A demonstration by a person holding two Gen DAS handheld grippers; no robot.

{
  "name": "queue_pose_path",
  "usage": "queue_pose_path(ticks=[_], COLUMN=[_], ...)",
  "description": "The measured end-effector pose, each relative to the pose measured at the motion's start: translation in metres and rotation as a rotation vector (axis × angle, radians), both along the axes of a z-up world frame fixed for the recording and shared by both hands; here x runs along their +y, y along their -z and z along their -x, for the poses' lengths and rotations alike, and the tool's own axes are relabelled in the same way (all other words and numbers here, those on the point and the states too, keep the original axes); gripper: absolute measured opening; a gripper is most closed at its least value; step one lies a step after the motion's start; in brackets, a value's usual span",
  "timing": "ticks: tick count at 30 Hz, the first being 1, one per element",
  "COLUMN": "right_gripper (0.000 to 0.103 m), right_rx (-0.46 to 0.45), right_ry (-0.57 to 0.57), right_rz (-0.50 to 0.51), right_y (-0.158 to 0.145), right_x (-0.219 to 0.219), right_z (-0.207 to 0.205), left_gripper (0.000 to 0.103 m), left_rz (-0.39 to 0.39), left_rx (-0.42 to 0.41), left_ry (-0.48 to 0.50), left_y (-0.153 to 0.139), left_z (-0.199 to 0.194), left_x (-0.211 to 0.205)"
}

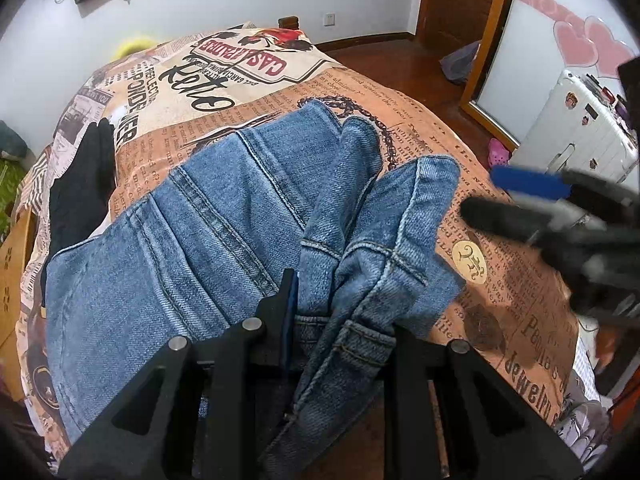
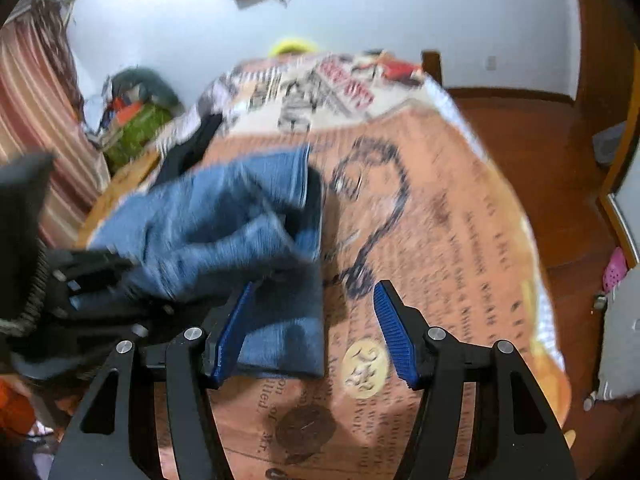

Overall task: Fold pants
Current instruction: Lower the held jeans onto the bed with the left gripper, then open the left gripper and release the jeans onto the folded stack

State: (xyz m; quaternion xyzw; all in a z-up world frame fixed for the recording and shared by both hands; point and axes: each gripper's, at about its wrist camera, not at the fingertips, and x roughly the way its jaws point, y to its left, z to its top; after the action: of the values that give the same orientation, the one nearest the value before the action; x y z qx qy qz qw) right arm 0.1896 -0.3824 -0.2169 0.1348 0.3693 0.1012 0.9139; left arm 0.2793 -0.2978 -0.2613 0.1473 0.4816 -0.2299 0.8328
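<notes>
Two grippers are mine: my left gripper [image 1: 340,320] pinches the waistband of the jeans [image 1: 192,216], which lie bunched on the bed [image 1: 500,128]. My right gripper [image 2: 312,320] hangs half-wide, holding nothing, just right of them.

The bed's [image 2: 460,208] right half lies bare ahead of the right gripper [image 2: 316,332], whose fingers stand apart over printed cover with nothing between them. To its left the jeans [image 1: 224,216] heap up, bunched in the left gripper [image 1: 340,320] (its fingers closed on the waistband). A black garment [image 1: 80,184] lies at the bed's left edge. Right of the bed a suitcase [image 1: 576,136] and mirror [image 1: 492,68] crowd the floor.
</notes>
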Motion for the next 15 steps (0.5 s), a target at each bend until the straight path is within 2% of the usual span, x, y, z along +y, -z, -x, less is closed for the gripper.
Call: queue_pose_path(ticks=[4,7,9,12,13,15], right_gripper=[0.059,0.060,0.067,0.071,0.073,0.073], right_rx=[-0.020,0.020,0.061,0.052,0.055,0.075], right_ry=[-0.024,-0.062,-0.071,-0.092,-0.096,-0.101], right_rz=[0.004,0.025,0.001,0.026,0.036,0.021], right_y=[-0.007,0.012,0.030,0.038,0.041,0.044], right_x=[0.008,0.020,0.022,0.026,0.026,0.022], right_z=[-0.010,-0.032,-0.043,-0.041,-0.041,-0.041], left_gripper=[0.020,0.020,0.021,0.021,0.023,0.033], left_rz=[-0.006,-0.014,-0.044,-0.076,-0.071,-0.044], left_rx=[-0.003,0.004,0.010,0.011,0.014,0.061], left_ry=[0.001,0.003,0.014,0.036,0.044,0.062], left_y=[0.000,0.001,0.003,0.003,0.000,-0.008], left_z=[0.000,0.000,0.002,0.007,0.010,0.017], left_x=[0.000,-0.001,-0.003,-0.003,-0.001,0.006])
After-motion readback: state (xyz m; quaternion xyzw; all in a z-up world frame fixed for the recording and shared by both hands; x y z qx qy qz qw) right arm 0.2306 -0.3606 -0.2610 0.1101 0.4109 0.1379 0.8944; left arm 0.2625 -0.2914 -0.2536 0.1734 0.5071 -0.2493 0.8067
